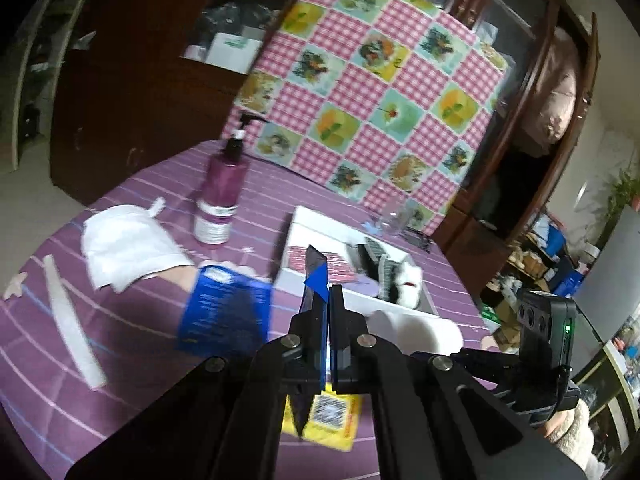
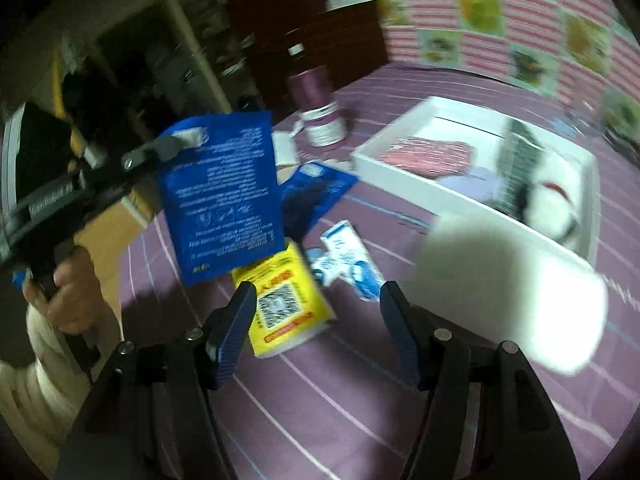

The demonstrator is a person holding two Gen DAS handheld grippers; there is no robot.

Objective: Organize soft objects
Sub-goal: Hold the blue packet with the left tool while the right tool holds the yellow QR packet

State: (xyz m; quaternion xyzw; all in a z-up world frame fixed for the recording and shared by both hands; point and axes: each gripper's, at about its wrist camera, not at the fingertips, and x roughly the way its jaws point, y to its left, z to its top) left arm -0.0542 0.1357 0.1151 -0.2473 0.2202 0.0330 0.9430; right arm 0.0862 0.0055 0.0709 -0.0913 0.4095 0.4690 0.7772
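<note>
My left gripper (image 1: pixel 326 292) is shut on a thin blue packet (image 1: pixel 315 276), seen edge-on between its fingers. In the right wrist view this blue packet (image 2: pixel 220 196) hangs in the air from the left gripper (image 2: pixel 188 140), held in a person's hand. A second blue packet (image 1: pixel 226 312) lies on the purple cloth. My right gripper (image 2: pixel 316 300) is open and empty above a yellow packet (image 2: pixel 280 300). A white box (image 2: pixel 400 178) to the right holds a pink cloth (image 2: pixel 428 152), a striped item and a white plush (image 2: pixel 552 204).
A purple pump bottle (image 1: pixel 220 196) stands behind a white cloth (image 1: pixel 128 248) and a white strip (image 1: pixel 72 320). A blurred white roll (image 2: pixel 512 292) lies right of my right gripper, a small blue-white pack (image 2: pixel 348 260) ahead. A chequered cloth (image 1: pixel 380 100) hangs at the back.
</note>
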